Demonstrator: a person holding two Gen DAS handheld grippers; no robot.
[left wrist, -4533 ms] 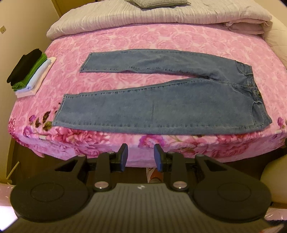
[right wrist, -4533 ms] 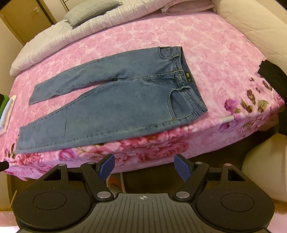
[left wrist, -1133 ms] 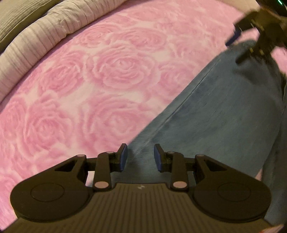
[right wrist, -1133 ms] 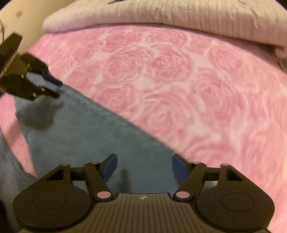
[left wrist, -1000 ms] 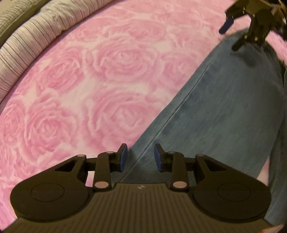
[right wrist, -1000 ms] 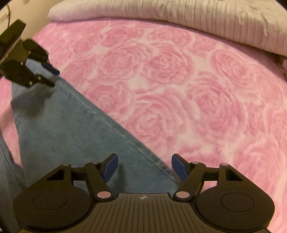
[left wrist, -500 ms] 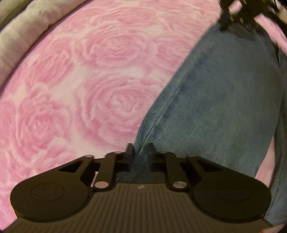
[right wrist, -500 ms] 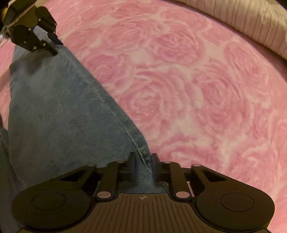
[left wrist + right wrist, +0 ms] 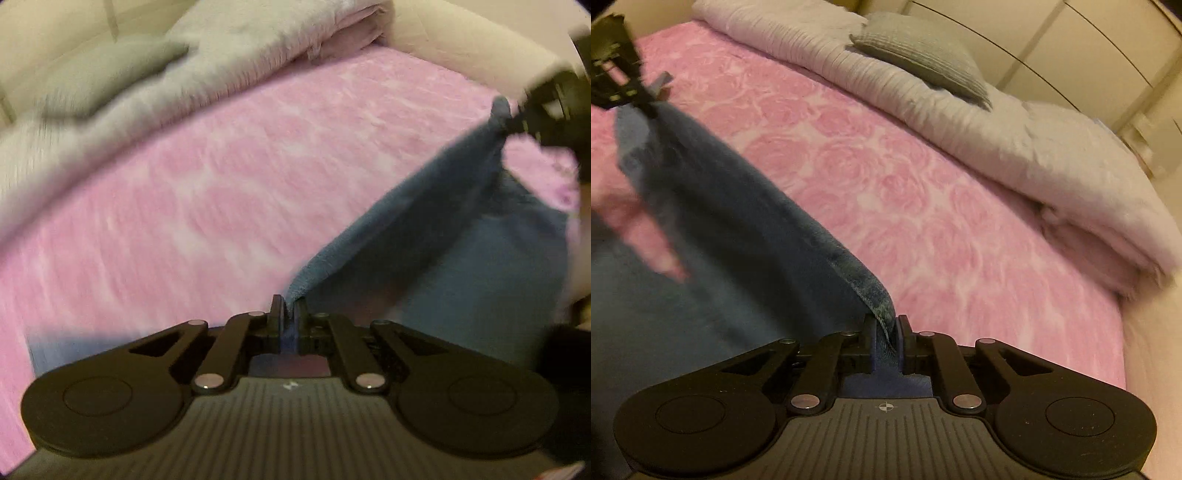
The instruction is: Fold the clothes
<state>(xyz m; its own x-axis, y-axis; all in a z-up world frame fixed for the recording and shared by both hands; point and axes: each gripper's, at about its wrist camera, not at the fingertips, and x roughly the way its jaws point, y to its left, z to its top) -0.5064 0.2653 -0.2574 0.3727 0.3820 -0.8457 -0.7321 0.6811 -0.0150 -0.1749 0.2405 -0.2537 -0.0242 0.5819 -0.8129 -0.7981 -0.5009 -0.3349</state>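
Observation:
Blue jeans [image 9: 436, 236] lie on a pink rose-patterned bed, one long edge raised off the cover. My left gripper [image 9: 288, 314] is shut on that denim edge. The lifted cloth stretches away to the upper right, where the right gripper [image 9: 517, 118] pinches it. In the right wrist view my right gripper [image 9: 886, 325] is shut on the jeans [image 9: 738, 236] at their hemmed edge. The left gripper [image 9: 646, 101] shows at the upper left, holding the other end. The left wrist view is motion-blurred.
A folded pale quilt [image 9: 997, 122] with a grey pillow [image 9: 923, 55] on it runs along the far side of the bed. The pink bedcover [image 9: 923, 206] spreads open between the jeans and the quilt. Cream cupboard doors [image 9: 1089, 48] stand behind.
Both grippers went from open above the denim to shut on its edge. They have since risen, lifting that edge off the bed, and both views now tilt up toward the quilt.

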